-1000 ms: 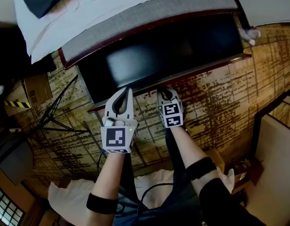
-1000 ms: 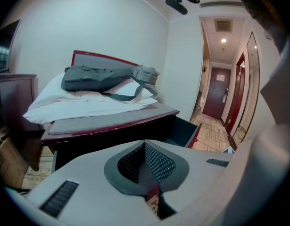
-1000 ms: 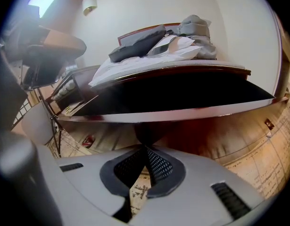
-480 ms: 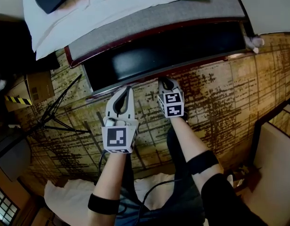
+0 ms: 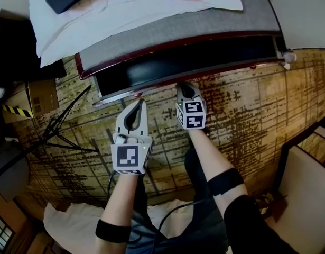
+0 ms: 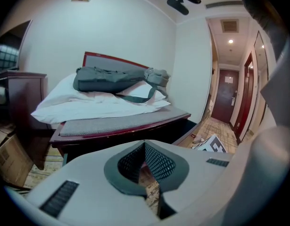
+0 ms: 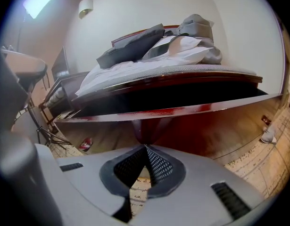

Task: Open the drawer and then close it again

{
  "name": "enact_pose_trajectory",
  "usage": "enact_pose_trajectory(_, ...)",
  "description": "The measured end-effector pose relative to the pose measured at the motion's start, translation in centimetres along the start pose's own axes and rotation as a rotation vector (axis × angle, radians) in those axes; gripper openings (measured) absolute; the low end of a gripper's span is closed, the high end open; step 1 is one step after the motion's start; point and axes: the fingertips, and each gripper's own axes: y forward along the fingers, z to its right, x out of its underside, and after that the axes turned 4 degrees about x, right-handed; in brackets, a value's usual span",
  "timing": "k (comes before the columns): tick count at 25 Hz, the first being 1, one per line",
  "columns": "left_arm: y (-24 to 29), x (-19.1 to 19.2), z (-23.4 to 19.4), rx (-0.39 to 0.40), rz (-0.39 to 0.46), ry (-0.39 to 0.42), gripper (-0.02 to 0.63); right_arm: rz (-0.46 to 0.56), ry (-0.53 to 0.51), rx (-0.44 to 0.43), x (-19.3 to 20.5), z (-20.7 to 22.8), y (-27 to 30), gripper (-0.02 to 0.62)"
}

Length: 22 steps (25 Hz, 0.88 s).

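Closing step, by my judgement — the right gripper (image 5: 183, 88), jaws clenched empty, was at the drawer (image 5: 151, 72) front; left gripper (image 5: 139, 105) likewise clenched. Next — push it flush under the bed (image 5: 178, 20).

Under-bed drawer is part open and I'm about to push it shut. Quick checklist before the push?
1. Drawer fully shut: not ok. Its dark inside shows in front of the bed.
2. Right tool shut and empty: ok.
3. Right tool touching the drawer front: cannot tell. In the head view its tip sits at the front edge.
4. Left tool shut, empty and just short of the drawer front: ok.
5. White item by the drawer's right corner out of the way: cannot tell.
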Motion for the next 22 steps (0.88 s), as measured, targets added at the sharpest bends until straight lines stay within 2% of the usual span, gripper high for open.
enact_pose_trajectory(3, 0.4, -0.2, -0.3, 0.005, 0.005, -0.024, 0.002, 0.002, -0.008, 0.003, -1.0, 0.1, 1.2, 0.001)
enact_pose_trajectory(6, 0.5, 0.5, -1.3, -0.014, -0.006, 0.012, 0.002, -0.002, -0.026, 0.008, -2.2, 0.2, 2.4, 0.002)
enact_pose_trajectory(10, 0.8, -0.4, -0.7, 0.003, -0.001, -0.055, 0.002, -0.008, -0.045, 0.02, -3.8, 0.3, 3.9, 0.002)
enact_pose_trajectory(22, 0.3, 0.3, -1.7, -0.002, 0.008, -0.076, 0.002, -0.01, -0.07, 0.03, -7.7, 0.8, 7.9, 0.003)
